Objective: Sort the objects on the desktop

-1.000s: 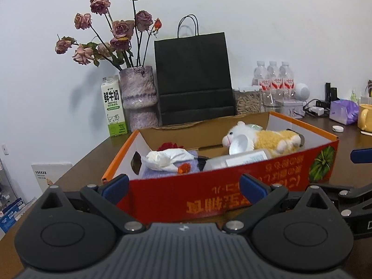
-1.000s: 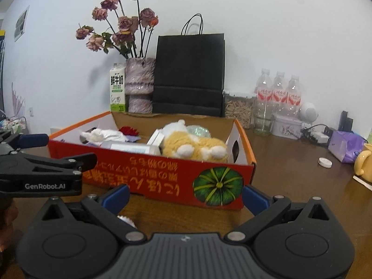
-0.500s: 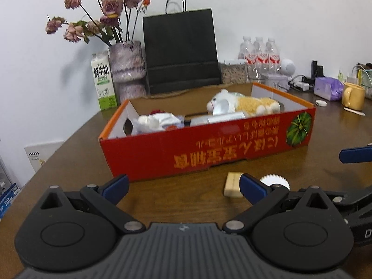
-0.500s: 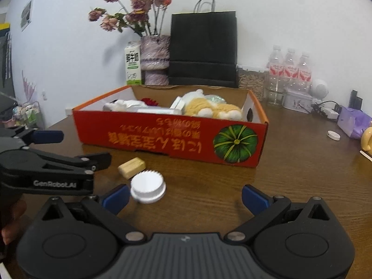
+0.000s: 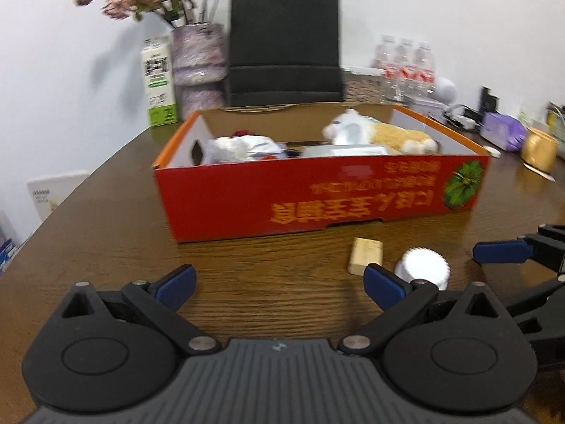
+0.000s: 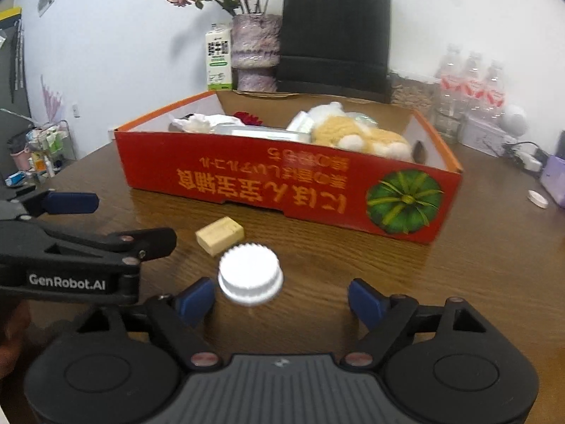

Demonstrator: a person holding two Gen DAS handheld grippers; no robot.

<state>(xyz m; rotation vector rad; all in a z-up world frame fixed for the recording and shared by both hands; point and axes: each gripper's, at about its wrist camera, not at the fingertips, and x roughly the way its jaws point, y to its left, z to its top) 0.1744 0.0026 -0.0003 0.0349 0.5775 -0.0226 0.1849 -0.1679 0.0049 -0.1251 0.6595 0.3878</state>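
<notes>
A white ridged cap (image 6: 250, 279) lies on the brown table (image 6: 476, 282), just ahead of my right gripper (image 6: 281, 302). It sits between the fingertips, close to the left pad. The jaws are closing and neither pad presses on the cap. A beige block (image 6: 219, 235) rests just beyond the cap. Behind both stands the red cardboard box (image 6: 282, 180), which holds a plush toy (image 6: 356, 134) and other items. My left gripper (image 5: 279, 283) hovers open over bare table, holding nothing. The cap (image 5: 422, 272) and block (image 5: 365, 256) lie beyond its right fingertip.
Along the wall stand a black paper bag (image 6: 335, 35), a vase of dried roses (image 6: 254, 49), a milk carton (image 6: 219, 58) and water bottles (image 6: 469, 81). A yellow mug (image 5: 538, 148), a purple pack (image 5: 501, 134) and a small white lid (image 6: 537, 198) sit at the right.
Both grippers tipped down toward the table, bringing the cap and block into view. The right gripper came up to the cap and its jaws narrowed around it. The left jaws stayed open.
</notes>
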